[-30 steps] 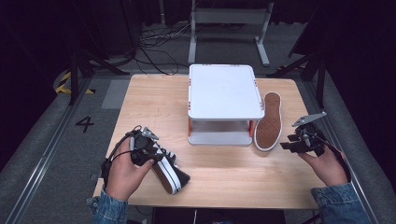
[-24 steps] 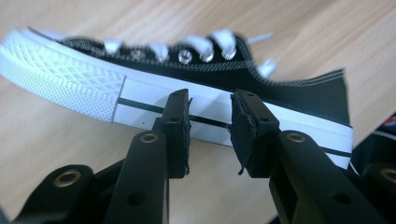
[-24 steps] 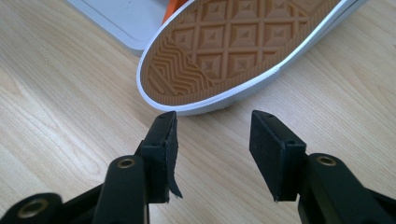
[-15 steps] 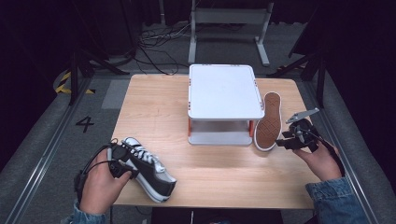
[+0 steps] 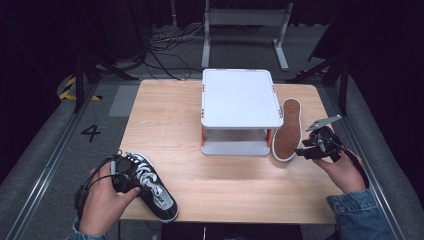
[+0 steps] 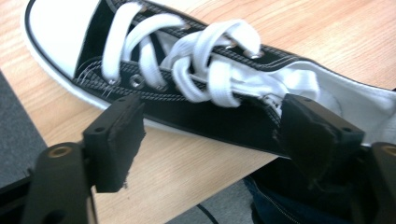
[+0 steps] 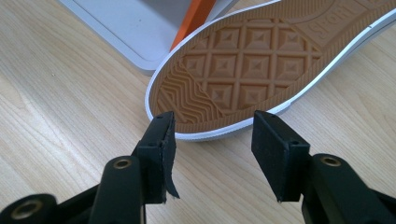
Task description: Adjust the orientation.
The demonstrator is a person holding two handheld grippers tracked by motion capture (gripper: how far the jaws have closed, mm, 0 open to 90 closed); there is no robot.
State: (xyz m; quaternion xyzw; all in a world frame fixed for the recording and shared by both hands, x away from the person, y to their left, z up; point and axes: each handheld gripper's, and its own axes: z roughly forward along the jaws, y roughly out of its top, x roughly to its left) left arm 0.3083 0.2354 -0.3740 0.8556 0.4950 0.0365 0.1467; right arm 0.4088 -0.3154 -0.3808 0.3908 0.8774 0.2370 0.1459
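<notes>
A black sneaker with white laces (image 5: 152, 187) stands upright on its sole at the table's front left corner. My left gripper (image 5: 131, 179) is at its near side. In the left gripper view the jaws have just been opening. They stand wide apart (image 6: 212, 135), with the sneaker's side (image 6: 201, 74) at their tips and neither pad pressing it. A second shoe (image 5: 287, 131) lies on its side against the white stand (image 5: 240, 97), showing its brown sole. My right gripper (image 5: 302, 150) is open, and the sole's rim (image 7: 261, 60) lies just beyond its tips (image 7: 212, 140).
The wooden table (image 5: 165, 115) carries the white two-tier stand with orange legs (image 7: 194, 14) at its middle back. The black sneaker's toe sits close to the table's front edge. Dark floor, cables and metal frames surround the table.
My left hand moved left and toward the front edge. The black sneaker went from tilted to upright on the table, and the left jaws opened off it. The right gripper barely moved.
</notes>
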